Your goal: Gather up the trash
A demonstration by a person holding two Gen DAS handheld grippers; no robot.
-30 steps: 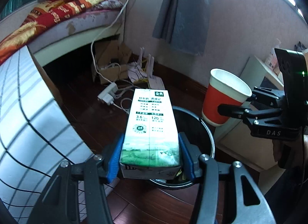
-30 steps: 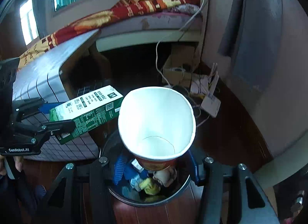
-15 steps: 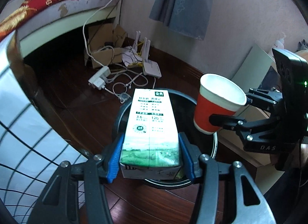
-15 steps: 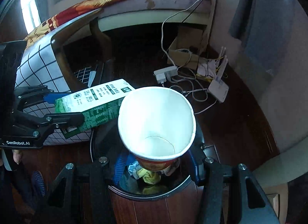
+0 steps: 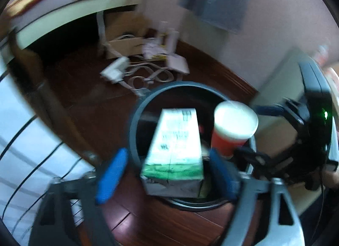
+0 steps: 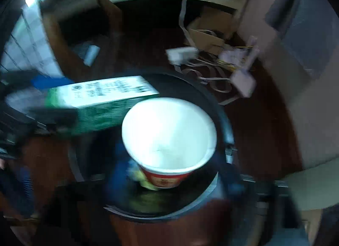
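Carton [image 5: 172, 142] and cup [image 5: 232, 128] over bin [image 5: 135, 119]

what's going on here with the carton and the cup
A person is clearing trash with a hand-held tool in each hand. The left tool has its blue pads spread apart from the milk carton, which is over the round black bin. The right tool has a red paper cup between its fingers above the same bin, though blur hides whether it grips it. Some trash already lies inside.
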